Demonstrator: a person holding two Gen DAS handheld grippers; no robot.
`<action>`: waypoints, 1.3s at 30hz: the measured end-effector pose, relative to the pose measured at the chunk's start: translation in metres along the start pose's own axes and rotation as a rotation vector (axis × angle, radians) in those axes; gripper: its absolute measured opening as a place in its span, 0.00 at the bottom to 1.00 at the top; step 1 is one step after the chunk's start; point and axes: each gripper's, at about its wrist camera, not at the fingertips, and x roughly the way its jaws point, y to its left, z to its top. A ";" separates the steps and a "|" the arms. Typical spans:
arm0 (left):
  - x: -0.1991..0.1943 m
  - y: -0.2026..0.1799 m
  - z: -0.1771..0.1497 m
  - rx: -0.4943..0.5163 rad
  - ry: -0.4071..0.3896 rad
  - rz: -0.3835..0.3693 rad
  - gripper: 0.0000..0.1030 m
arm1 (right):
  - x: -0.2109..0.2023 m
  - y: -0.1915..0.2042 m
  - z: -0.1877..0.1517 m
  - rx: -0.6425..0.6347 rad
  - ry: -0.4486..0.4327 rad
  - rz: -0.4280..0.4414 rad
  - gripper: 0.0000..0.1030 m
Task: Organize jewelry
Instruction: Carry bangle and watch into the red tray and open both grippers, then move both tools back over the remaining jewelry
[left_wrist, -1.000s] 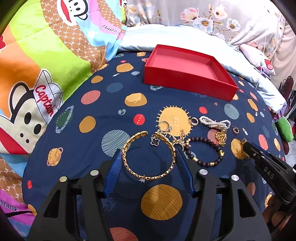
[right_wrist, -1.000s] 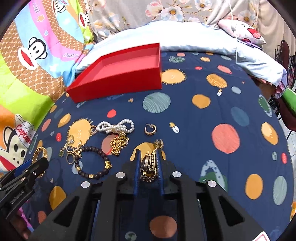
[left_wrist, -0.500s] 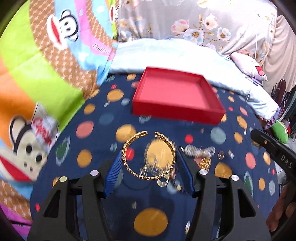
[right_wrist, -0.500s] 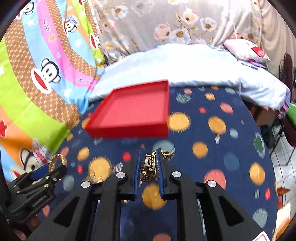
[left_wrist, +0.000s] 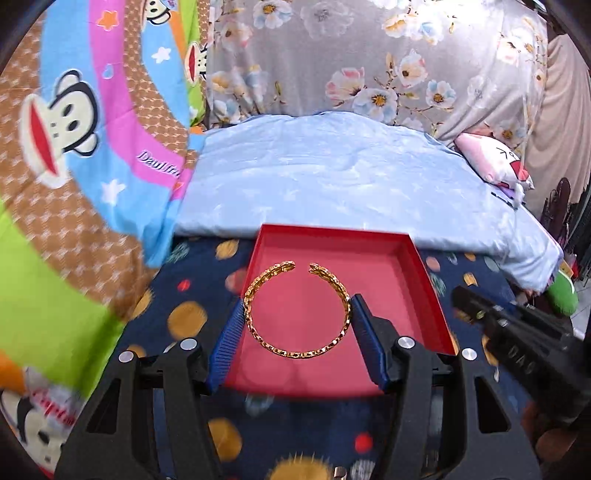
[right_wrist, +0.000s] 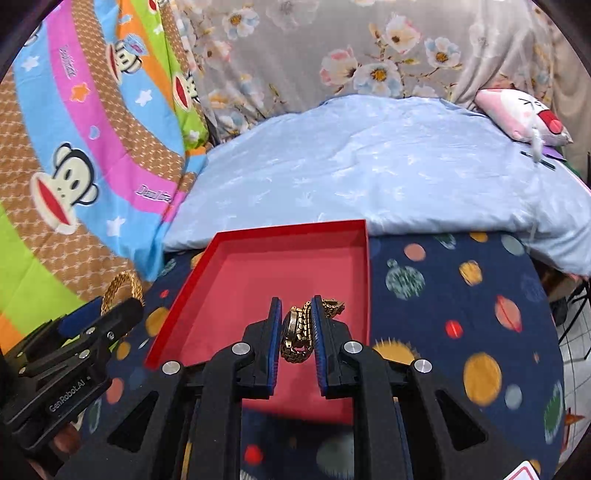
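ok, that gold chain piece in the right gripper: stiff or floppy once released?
Probably floppy: the gold chain is linked and bunched between the right gripper pads, its end sagging. Over the red tray, it would likely drop in a heap rather than roll.

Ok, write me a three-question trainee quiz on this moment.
1. True or false: the red tray already has jewelry lying in it.
2. What does the left hand-held gripper hold?
A. pearl strand
B. gold open bangle
C. bead bracelet
3. Fill in: the right hand-held gripper is shut on a gold ____.

Key:
1. False; the tray floor that shows is bare.
2. B, the gold open bangle.
3. Chain bracelet, bunched between the fingers.
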 end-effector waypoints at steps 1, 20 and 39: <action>0.011 -0.001 0.006 0.002 0.006 -0.006 0.55 | 0.012 -0.001 0.007 -0.004 0.007 -0.003 0.14; 0.124 0.004 0.017 -0.028 0.106 0.033 0.70 | 0.095 -0.015 0.028 -0.047 0.060 -0.099 0.24; -0.038 0.001 -0.079 0.004 0.030 0.064 0.76 | -0.077 -0.019 -0.090 0.043 -0.011 -0.026 0.36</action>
